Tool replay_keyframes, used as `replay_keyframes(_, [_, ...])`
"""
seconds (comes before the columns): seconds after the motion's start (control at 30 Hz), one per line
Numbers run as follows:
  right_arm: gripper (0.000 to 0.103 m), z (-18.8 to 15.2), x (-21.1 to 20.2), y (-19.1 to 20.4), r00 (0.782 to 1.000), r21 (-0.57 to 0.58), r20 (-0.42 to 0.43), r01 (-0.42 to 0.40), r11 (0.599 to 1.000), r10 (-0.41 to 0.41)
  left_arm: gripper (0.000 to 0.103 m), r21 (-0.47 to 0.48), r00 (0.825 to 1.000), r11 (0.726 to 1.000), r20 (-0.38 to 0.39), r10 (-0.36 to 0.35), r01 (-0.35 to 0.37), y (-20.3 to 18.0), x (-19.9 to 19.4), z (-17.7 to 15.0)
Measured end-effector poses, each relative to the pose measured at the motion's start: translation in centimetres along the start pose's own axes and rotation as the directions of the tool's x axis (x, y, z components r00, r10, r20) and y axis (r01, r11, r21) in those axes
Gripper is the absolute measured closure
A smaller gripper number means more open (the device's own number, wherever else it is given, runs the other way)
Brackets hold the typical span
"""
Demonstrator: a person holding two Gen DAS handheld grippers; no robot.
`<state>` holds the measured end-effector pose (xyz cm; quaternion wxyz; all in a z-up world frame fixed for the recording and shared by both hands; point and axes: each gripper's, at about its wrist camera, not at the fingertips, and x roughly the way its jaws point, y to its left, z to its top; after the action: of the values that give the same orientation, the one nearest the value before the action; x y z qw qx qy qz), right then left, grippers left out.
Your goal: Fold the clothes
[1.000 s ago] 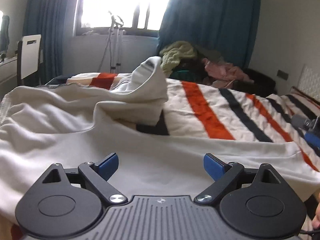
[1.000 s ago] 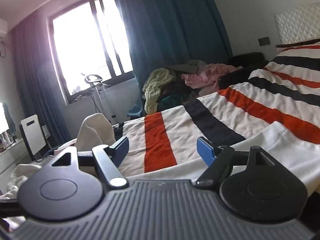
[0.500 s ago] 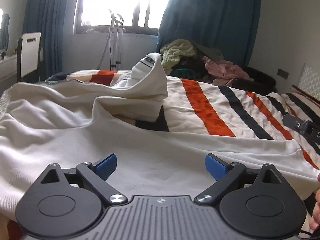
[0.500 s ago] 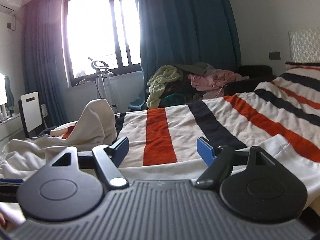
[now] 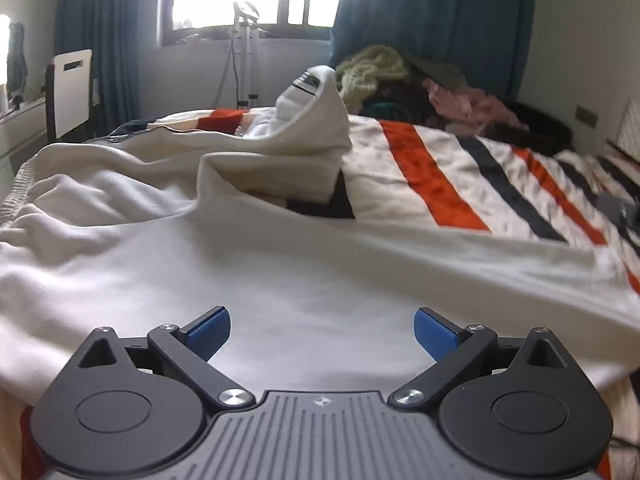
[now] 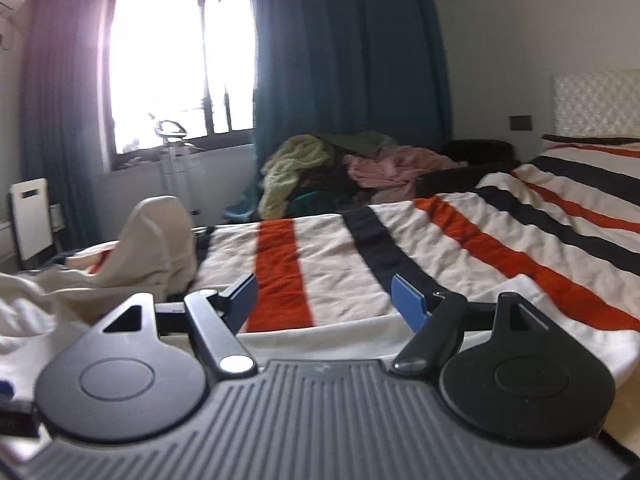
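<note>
My left gripper [image 5: 322, 328] sits at the bottom centre of its frame with its blue pads [image 5: 210, 328] wide apart and nothing between them, low over the flat panel of the cream garment [image 5: 280, 272]. My right gripper [image 6: 325, 300] is likewise spread and holding nothing, with the garment's near hem [image 6: 320, 342] running across just beyond its tips.

The garment lies partly spread on the striped bedspread [image 5: 432, 176]. The near panel fills the middle of the left view fairly smoothly, but to the left it bunches into ridges, and at upper centre a hood-like hump [image 5: 316, 128] stands up over a dark gap.

The risks as I judge them:
- The cloth is thick and slack, so closing on the flat panel may pinch only the top layer, or catch the bedspread too.
- If that hump stays up, any fold over it would come out lumpy and skewed.
- The right end tapers toward the bed's edge at lower right of the left view, where cloth could slide off.
- My two grippers are well apart, so uneven lifting would twist the hem.
</note>
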<state>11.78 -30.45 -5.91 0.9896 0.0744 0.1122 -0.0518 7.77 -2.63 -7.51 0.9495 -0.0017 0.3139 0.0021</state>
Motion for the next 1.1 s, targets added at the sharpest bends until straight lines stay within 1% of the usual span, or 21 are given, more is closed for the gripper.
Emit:
replay_keyframes(0.03, [0.027,0.0,0.2,-0.3,1.000,0.013,-0.001,0.011,1.000,-0.011,0.004,0.011,1.000,1.000,-0.008,0.004,-0.004,-0.3,0.1,-0.2])
replay_keyframes(0.17, [0.027,-0.1,0.8,-1.4,0.999,0.063,-0.033,0.030,0.998,-0.028,0.003,0.036,1.000,0.999,0.002,0.012,-0.012,-0.9,0.5,-0.1])
replay_keyframes(0.23, [0.027,-0.3,1.0,-1.9,0.998,0.089,-0.058,0.033,0.995,-0.028,0.003,0.049,1.000,0.999,-0.019,0.009,-0.008,-1.3,1.5,0.1])
replay_keyframes(0.4, [0.027,-0.8,1.5,-2.6,0.996,0.115,-0.085,0.050,0.992,-0.040,0.003,0.090,0.996,0.995,-0.069,0.050,-0.043,-2.7,5.8,1.6])
replay_keyframes(0.47, [0.027,-1.0,2.0,-2.7,0.994,0.109,-0.092,0.074,0.991,-0.064,0.003,0.111,0.994,0.992,-0.079,0.074,-0.065,-3.5,8.2,2.6])
replay_keyframes(0.6, [0.027,-1.6,3.3,-2.9,0.987,0.107,-0.105,0.132,0.986,-0.120,0.003,0.157,0.992,0.981,-0.023,0.123,-0.118,-5.8,13.2,5.5])
replay_keyframes(0.77, [0.027,-2.4,5.4,-3.7,0.976,0.136,-0.116,0.197,0.971,-0.182,0.003,0.222,0.989,0.964,0.057,0.139,-0.148,-9.7,19.8,9.4])
replay_keyframes(0.87, [0.027,-2.8,6.8,-4.1,0.971,0.163,-0.110,0.227,0.960,-0.211,0.000,0.269,0.968,0.933,0.139,0.207,-0.238,-12.4,24.4,11.7])
replay_keyframes(0.93, [0.027,-3.1,7.7,-4.2,0.972,0.185,-0.098,0.229,0.956,-0.214,0.000,0.272,0.959,0.921,0.142,0.246,-0.277,-13.4,27.8,13.2])
replay_keyframes(1.0, [0.027,-3.4,8.3,-4.2,0.974,0.192,-0.083,0.223,0.956,-0.210,0.000,0.271,0.943,0.904,0.137,0.303,-0.330,-14.0,31.2,14.6])
replay_keyframes(1.03, [0.027,-3.5,8.7,-4.1,0.975,0.189,-0.079,0.219,0.957,-0.208,0.000,0.271,0.934,0.894,0.134,0.331,-0.356,-14.3,32.9,15.3])
replay_keyframes(1.1, [0.027,-3.9,9.7,-4.0,0.977,0.182,-0.081,0.210,0.961,-0.198,0.000,0.284,0.909,0.863,0.136,0.395,-0.418,-14.0,35.3,16.1])
